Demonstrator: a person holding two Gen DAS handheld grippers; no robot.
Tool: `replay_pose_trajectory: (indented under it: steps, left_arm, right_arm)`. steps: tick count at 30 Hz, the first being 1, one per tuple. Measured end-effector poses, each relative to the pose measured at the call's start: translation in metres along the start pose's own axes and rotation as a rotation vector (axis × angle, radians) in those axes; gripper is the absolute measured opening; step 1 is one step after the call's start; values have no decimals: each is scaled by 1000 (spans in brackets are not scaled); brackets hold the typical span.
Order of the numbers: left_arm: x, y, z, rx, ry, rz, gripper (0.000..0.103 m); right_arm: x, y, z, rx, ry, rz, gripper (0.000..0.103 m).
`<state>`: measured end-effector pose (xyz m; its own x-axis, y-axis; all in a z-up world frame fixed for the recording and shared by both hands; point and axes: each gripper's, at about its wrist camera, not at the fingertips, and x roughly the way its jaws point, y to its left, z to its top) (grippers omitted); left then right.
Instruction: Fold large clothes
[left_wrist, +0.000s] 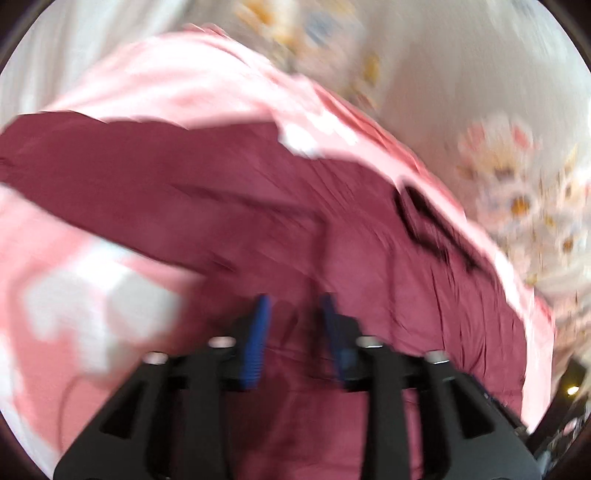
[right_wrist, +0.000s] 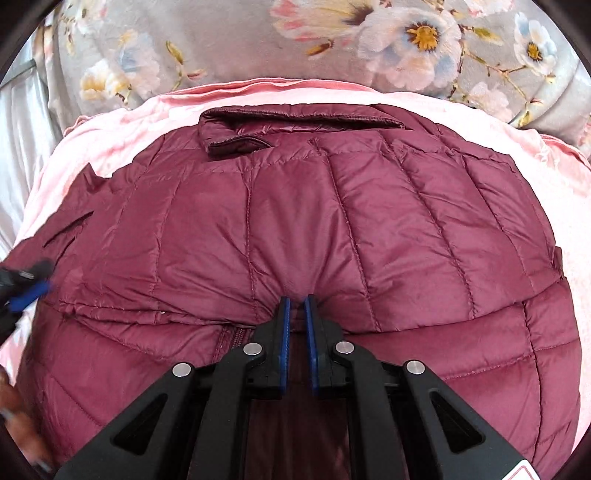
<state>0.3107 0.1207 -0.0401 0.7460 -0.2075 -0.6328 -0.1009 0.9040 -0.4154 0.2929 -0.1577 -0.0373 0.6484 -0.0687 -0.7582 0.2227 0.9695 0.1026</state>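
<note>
My right hand-held gripper (right_wrist: 296, 301) pinches the maroon quilted puffer jacket (right_wrist: 295, 206); left hand-held gripper (left_wrist: 293, 302) apart, empty. Keep the fold's edge taut.

Left gripper (left_wrist: 293, 306): matte black angular frame, triangular cut-outs in the outer links, four round silver pivot bolts, ribbed blue finger pads (left_wrist: 258, 332).

Right gripper (right_wrist: 297, 306): same black frame, same four silver bolts, blue pads (right_wrist: 283, 332); red-edged white label at lower right corner.
</note>
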Motion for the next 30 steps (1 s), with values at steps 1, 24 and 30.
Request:
replay_pose_trajectory:
  steps: [1,24,30]
  left_arm:
    - [-14,18,10,-29,-43,19,58]
    - [-24,270,122,-435,-171,263,4]
    - [-59,148,154,-161,-337,192,1]
  right_arm:
    - [-3,-2,0,9,-10,10,9]
    - [-26,7,-24,5,-26,-17,37]
    - [-31,4,-26,31,-55,-8,38]
